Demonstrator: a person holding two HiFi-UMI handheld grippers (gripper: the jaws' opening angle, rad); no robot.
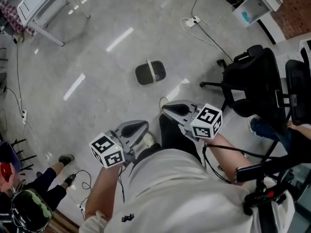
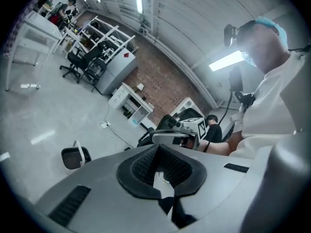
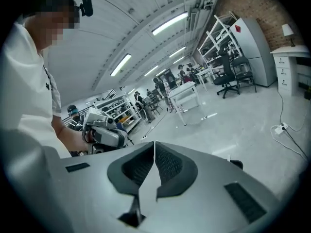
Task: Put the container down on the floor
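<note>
The container point(image 1: 150, 73), a dark grey bin with a pale handle across its top, stands upright on the grey floor in the head view, apart from both grippers. The left gripper view shows the container point(image 2: 75, 157) at the lower left. My left gripper point(image 1: 140, 127) is held close to my body, shut and holding nothing; its pads point(image 2: 146, 166) meet at the tips. My right gripper point(image 1: 171, 108) is held beside it at waist height, also shut and holding nothing, with its pads point(image 3: 167, 164) touching at the tip. Each gripper view shows the other gripper point(image 2: 177, 132) point(image 3: 104, 132).
A black office chair point(image 1: 255, 81) stands at the right. A power strip with a cable point(image 1: 192, 22) lies beyond the container. A white table point(image 1: 41, 4) is at the far left, a white shelf unit point(image 1: 252, 6) at the far right. Another person's shoe point(image 1: 65, 159) is at the lower left.
</note>
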